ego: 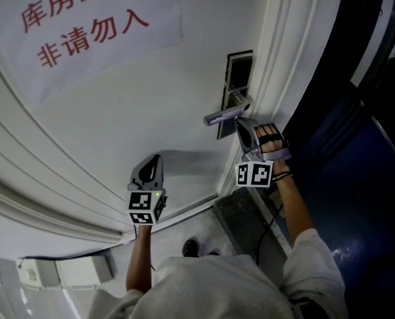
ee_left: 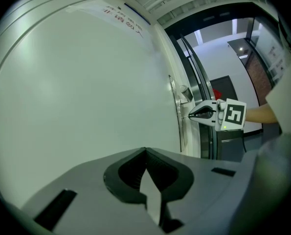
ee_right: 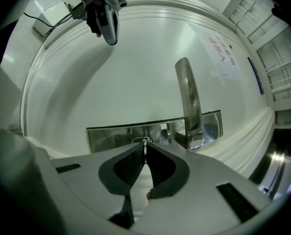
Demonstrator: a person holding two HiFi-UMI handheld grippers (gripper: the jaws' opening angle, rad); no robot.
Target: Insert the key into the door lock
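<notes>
Nearest, the left gripper (ego: 158, 159) hangs level in front of the door (ego: 151, 98), its jaws pressed together and empty. The right gripper (ego: 241, 123) is at the door's right edge with its jaws clamped on the key (ee_right: 145, 143). Only a thin sliver of the key shows past the jaw tips. Its long axis runs level along the jaws and points straight at the door, with its tip at the keyhole in the lock plate (ee_right: 111, 135), beside the handle (ee_right: 188, 94). How deep it sits cannot be told. Farther up the door hangs a sign (ego: 84, 25).
</notes>
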